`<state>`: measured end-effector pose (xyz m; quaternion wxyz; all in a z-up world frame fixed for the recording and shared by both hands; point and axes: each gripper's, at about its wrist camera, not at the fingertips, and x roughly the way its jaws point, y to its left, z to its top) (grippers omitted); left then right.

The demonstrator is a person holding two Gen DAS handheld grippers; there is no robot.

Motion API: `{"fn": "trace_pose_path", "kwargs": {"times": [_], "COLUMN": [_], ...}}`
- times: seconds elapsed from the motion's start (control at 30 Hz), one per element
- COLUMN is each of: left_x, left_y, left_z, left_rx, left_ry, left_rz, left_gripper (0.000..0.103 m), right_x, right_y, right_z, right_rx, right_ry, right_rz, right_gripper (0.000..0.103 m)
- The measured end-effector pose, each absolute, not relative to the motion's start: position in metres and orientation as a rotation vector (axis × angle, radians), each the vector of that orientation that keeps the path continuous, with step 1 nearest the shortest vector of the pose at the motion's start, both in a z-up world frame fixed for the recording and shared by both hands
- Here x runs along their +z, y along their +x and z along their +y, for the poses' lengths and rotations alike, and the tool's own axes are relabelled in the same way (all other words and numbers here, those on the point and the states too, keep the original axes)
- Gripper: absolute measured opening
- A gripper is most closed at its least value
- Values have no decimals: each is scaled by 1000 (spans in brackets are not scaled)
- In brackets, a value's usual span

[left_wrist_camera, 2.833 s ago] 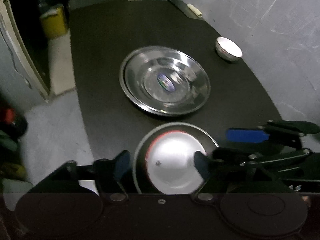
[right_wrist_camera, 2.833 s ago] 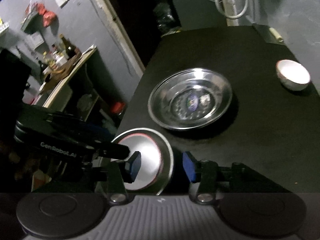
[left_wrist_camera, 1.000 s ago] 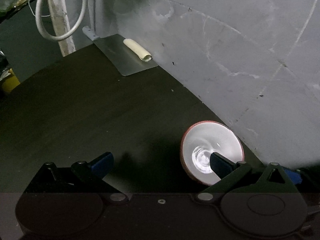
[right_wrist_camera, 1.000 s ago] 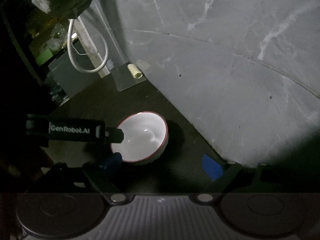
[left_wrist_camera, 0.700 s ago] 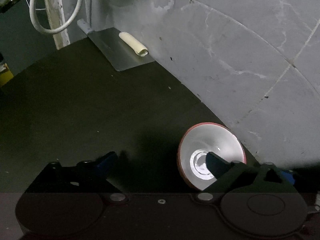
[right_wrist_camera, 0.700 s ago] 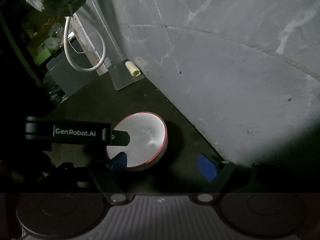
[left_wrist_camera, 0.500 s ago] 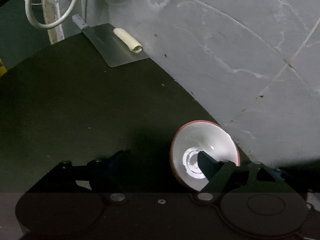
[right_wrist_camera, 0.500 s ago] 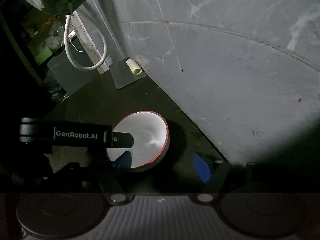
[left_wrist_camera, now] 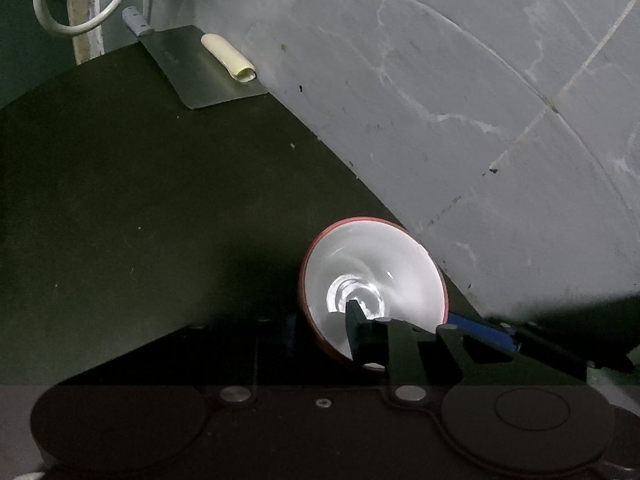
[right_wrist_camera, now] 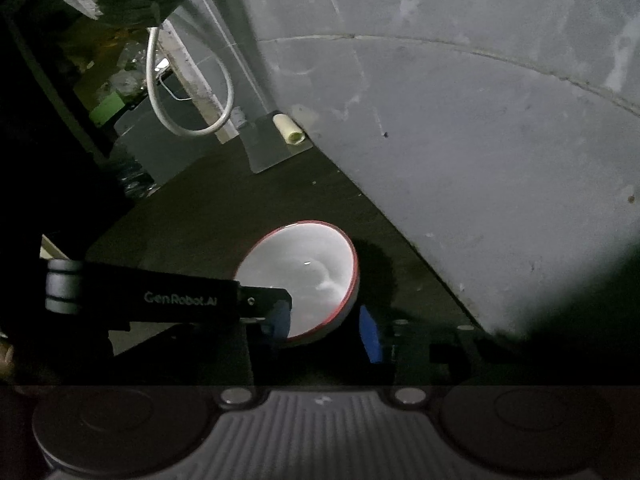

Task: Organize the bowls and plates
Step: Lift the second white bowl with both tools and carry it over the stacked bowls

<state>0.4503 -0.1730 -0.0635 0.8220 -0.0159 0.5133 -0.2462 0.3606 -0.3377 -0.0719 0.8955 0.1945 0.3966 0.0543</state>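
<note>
One red-rimmed white bowl, unfilled

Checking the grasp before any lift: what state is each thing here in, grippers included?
bowl: upright, empty, on the table.
left gripper: jaws just been closing, one finger inside the bowl; contact unclear.
right gripper: jaws just been closing around the bowl; contact unclear.
cream roll: lying on metal sheet.

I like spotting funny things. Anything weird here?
Nothing spilled or broken. Oddly, the left gripper and right gripper both straddle the rim of one bowl, having just been closing; a cream roll lies by the wall.
</note>
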Motion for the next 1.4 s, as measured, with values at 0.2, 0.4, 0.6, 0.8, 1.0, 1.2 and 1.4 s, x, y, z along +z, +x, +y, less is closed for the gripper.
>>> {"fn": "trace_pose_path", "kwargs": {"times": [0.2,0.4,0.6,0.8,1.0,1.2,1.4], "left_x": [-62,-55,-42,-25,-9,2,7], "left_y": [442,426,405,379,351,318,283], "left_z": [-169,-164,-154,-140,-121,-93,-59], "left_rx": [-519,-513,-503,-487,-459,-417,-359], "left_ry": [-34,-35,-39,-48,-69,-89,-127], "left_rz": [1099,1088,1071,1045,1014,991,977], "left_gripper": [21,21,21,21,21,22,22], "right_x": [-71,-65,-54,-36,-21,-11,-4], "right_y": [353,338,321,301,278,255,235], "right_z": [-337,-333,-327,-314,-298,-277,-252], "right_rx": [129,152,182,220,266,333,413], "right_ry": [405,409,403,381,362,339,302], "right_rz": [831,822,802,782,764,758,759], "right_gripper": [38,38,38,38,38,38,38]}}
